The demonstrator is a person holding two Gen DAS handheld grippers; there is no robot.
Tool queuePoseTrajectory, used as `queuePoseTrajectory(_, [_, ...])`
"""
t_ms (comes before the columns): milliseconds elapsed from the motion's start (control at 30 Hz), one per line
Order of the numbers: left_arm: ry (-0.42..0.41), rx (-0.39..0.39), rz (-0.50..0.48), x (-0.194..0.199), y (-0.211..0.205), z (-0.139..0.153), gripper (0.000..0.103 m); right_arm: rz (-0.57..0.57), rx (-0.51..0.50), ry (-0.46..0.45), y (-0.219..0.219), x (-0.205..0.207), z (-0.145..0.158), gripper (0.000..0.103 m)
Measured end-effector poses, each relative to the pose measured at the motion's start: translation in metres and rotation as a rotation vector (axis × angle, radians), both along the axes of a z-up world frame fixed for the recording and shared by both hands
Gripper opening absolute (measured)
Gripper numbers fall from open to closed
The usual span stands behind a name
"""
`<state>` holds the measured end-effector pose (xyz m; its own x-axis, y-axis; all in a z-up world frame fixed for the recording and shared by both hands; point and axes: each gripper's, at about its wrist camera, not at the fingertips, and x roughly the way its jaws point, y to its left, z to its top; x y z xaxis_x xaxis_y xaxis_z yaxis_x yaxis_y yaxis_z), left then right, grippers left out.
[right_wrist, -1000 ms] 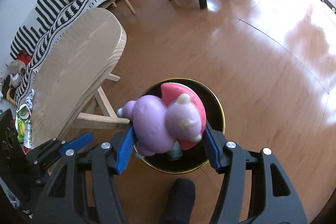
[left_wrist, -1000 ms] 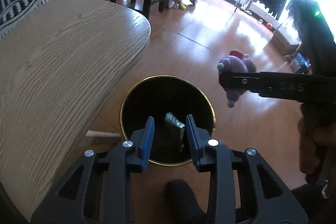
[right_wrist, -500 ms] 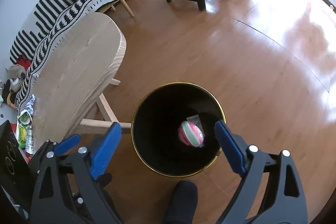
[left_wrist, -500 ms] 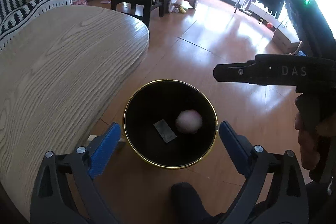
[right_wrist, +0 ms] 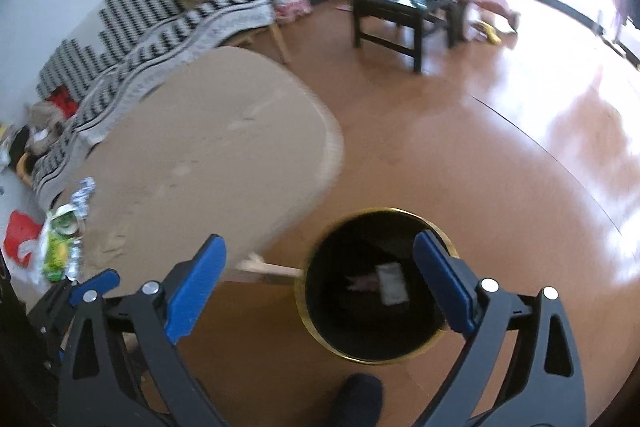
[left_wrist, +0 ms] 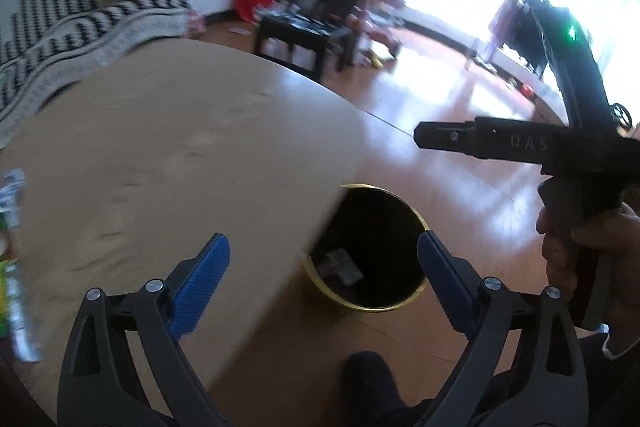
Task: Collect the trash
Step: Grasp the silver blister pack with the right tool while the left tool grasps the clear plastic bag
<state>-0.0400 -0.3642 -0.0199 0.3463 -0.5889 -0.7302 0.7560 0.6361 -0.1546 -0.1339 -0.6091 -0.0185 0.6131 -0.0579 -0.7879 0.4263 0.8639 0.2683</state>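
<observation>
Trash is lying in two places. Some is sitting at the bottom of the black bin with the gold rim, which is standing on the wooden floor just beside the rounded end of the pale wood table; the rest is waiting on the table's near left edge. In the right wrist view the right claw is hanging above the bin with its blue pads spread wide, nothing between them, its jaws having just been opening; the bin's mouth is showing between the pads, toward the right one. Inside it a pale flat wrapper is lying beside a pinkish shape (too blurred to name). The left claw is likewise standing wide open and empty, its jaws having opened within the last second; from its view the table edge is covering the left part of the bin, and the wrapper is showing low inside, between the pads. Off to the right of that view a hand is gripping the handle of the right claw's black body. On the table's left edge a green and silver crinkled packet is lying with a bit of crumpled foil just beyond it, both well left of the right claw and apart from it; something red and white is showing further left, at the picture's edge. A striped black and white sofa is standing behind the table, and a dark chair further back on the floor.
</observation>
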Motion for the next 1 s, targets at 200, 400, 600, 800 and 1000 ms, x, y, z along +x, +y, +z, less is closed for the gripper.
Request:
queuePoseTrajectory(200, [-0.052, -0.009, 0.181, 0.027, 0.113, 0.025, 0.092, 0.185, 0.016, -0.061, 0.092, 0.061, 0.028, 0.092])
queuePoseTrajectory(400, [-0.106, 0.004, 0.359, 0.039, 0.227, 0.035, 0.092, 0.353, 0.043, -0.077, 0.194, 0.118, 0.037, 0.092])
queuePoseTrajectory(600, [-0.076, 0.018, 0.478, 0.040, 0.313, 0.025, 0.092, 0.517, 0.080, -0.043, 0.288, 0.155, 0.027, 0.092])
queuePoseTrajectory(800, [-0.040, 0.094, 0.524, 0.062, 0.344, 0.002, 0.092, 0.619, 0.159, 0.038, 0.346, 0.176, -0.001, 0.086])
queuePoseTrajectory(1000, [-0.017, 0.089, 0.543, 0.083, 0.349, -0.012, 0.092, 0.611, 0.198, 0.105, 0.368, 0.199, -0.025, 0.066])
